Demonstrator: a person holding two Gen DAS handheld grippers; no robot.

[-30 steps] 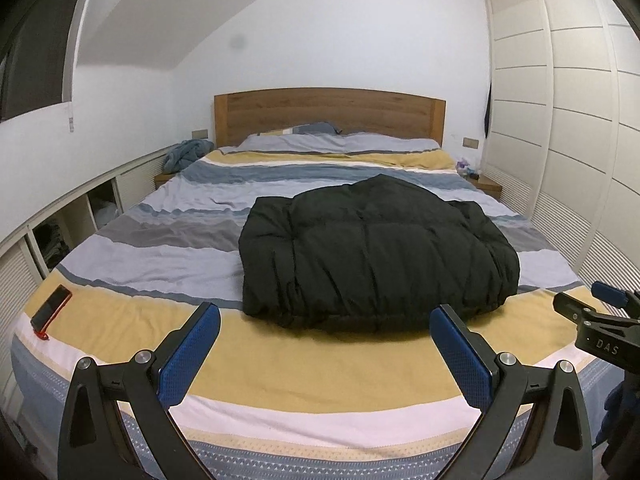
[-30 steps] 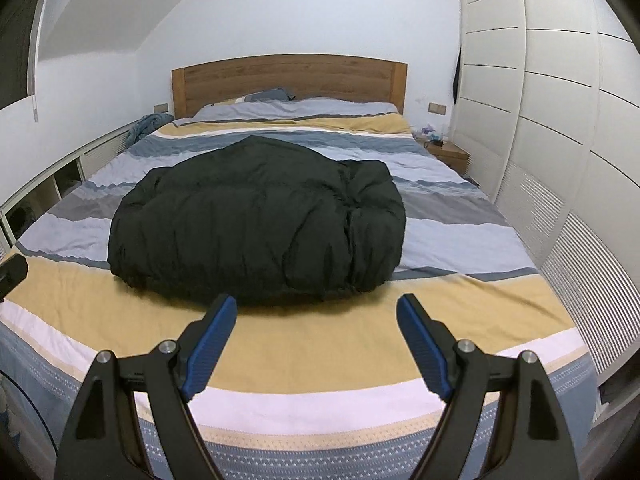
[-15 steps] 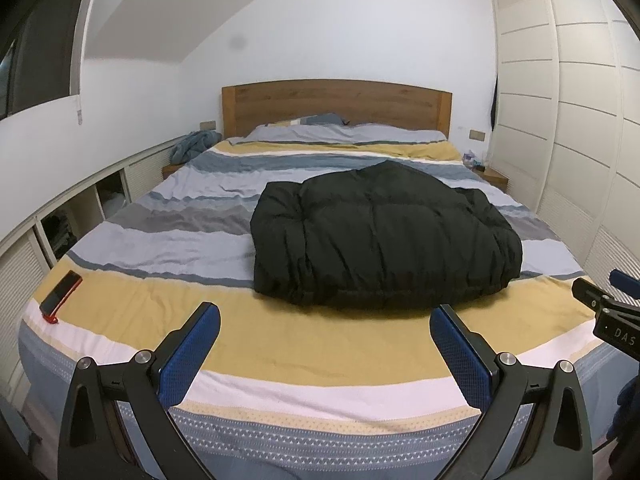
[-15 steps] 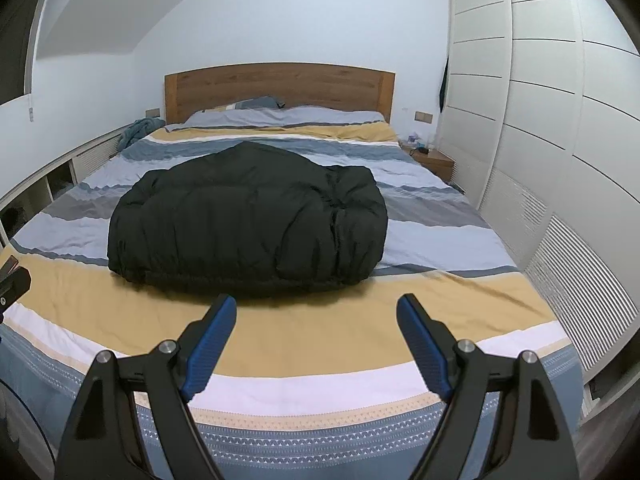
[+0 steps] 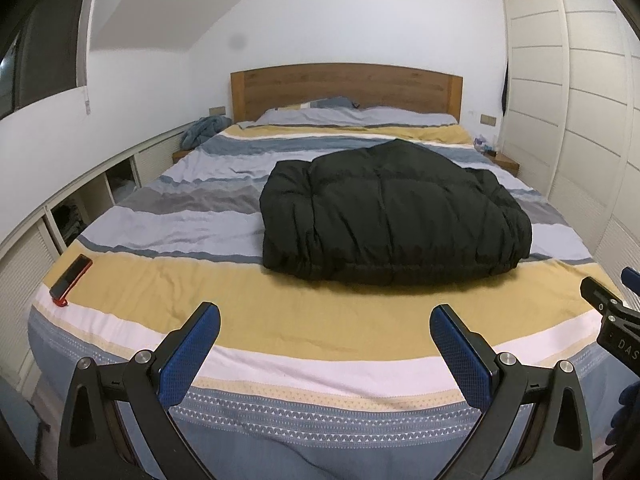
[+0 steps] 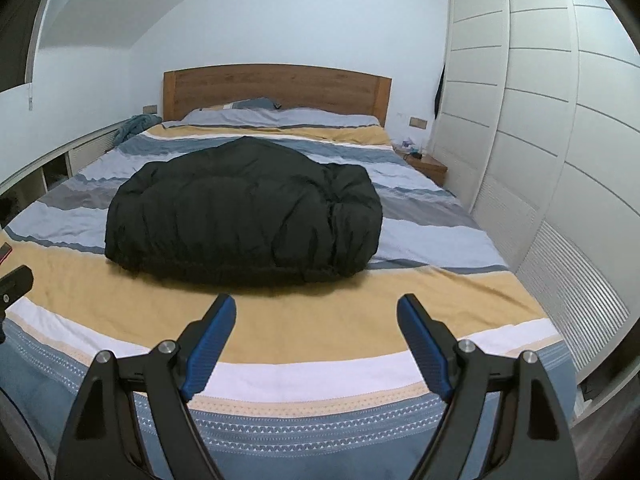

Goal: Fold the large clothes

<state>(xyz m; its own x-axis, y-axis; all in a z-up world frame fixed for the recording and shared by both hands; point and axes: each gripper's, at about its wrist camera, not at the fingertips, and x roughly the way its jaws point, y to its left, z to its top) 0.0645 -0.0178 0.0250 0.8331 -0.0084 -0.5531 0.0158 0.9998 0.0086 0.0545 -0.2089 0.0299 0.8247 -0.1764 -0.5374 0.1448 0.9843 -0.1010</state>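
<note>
Jacket (image 5: 394, 212) sits bundled, seemingly folded, mid-bed (image 5: 280, 312); left gripper (image 5: 325, 314) and right gripper (image 6: 316, 306) both spread empty short of it, next move likely none.

Even, dim indoor light, cool cast; strong fisheye bending, dark vignette corners; soft shadow ahead of claws.

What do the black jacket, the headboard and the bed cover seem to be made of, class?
Black jacket: probably a thin synthetic shell over padding, matte; it looks puffy and quilted.
Headboard: wood or wood veneer; brown grain shows.
Bed cover: woven fabric, likely cotton; matte, softly creased stripes.
</note>
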